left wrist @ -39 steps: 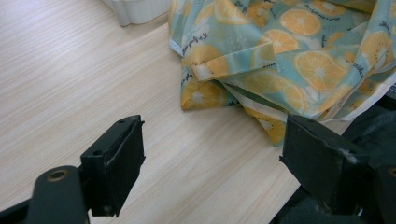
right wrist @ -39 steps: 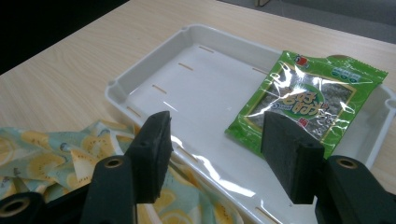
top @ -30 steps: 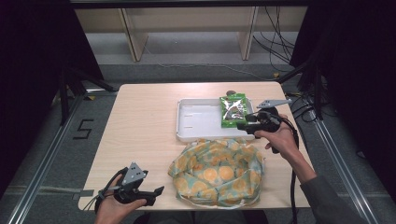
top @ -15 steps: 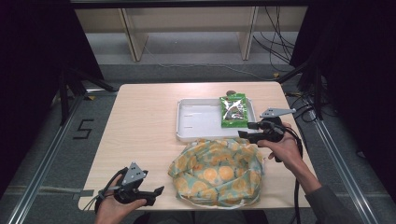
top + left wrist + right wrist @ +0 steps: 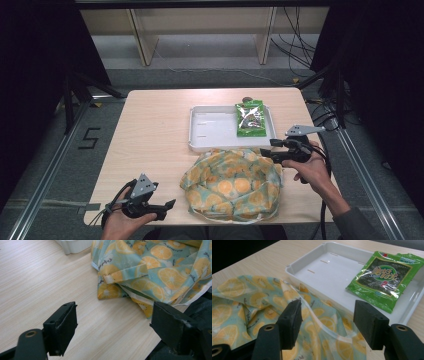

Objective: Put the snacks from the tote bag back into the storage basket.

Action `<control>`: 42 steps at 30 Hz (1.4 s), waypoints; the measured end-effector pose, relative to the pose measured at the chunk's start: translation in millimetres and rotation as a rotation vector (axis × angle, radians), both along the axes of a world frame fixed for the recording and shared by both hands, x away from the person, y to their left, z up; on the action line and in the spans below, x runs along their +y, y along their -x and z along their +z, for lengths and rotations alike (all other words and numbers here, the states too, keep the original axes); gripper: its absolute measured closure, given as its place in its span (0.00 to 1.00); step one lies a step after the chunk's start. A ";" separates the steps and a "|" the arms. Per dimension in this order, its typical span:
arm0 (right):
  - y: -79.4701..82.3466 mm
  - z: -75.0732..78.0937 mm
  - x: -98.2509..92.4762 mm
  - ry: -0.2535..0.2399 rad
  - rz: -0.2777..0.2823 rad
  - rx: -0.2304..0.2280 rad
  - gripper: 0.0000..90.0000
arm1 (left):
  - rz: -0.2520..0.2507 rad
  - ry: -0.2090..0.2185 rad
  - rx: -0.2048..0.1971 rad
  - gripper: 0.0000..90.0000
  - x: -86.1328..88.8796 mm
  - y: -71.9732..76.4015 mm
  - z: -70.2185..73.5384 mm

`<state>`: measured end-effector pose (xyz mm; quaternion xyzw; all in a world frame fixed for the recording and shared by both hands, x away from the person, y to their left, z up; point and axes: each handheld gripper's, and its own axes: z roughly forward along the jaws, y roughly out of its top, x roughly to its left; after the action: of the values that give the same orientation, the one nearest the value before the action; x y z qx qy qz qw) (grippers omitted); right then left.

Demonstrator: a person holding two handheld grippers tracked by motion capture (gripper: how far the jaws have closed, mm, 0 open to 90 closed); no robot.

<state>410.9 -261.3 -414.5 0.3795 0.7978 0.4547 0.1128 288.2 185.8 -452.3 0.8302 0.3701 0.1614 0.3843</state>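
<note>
Hovering my right gripper (image 5: 266,150), jaws spread and empty, over the cloth bag (image 5: 232,182); snack packet (image 5: 249,119) already sits in the tray (image 5: 210,131), more unpacking probably left.

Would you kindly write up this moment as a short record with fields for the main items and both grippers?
table: light wood table
tray: white tray, far side of the table
packet: green snack packet, lying flat in the tray's right end
bag: orange-print fabric bag, crumpled, just in front of the tray
left gripper: open, nothing between the jaws, left of the bag
right gripper: open, nothing between the jaws, over the bag's far right edge
</note>
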 end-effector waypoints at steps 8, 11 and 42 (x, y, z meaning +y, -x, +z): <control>12.6 -6.7 -7.0 0.003 0.023 0.004 0.43 | -0.015 -0.022 -0.022 0.23 1.2 -1.3 0.8; 16.8 -8.7 -10.6 0.001 0.034 0.011 0.42 | 0.003 -0.004 -0.004 0.23 0.0 0.0 0.1; 77.6 -26.6 -47.1 0.055 -0.013 0.060 0.37 | -0.023 -0.023 -0.027 0.23 1.8 -1.9 0.5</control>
<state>333.3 -308.4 -441.1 0.3949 0.8106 0.4202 0.1022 290.1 187.6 -451.8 0.8366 0.3536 0.1724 0.3812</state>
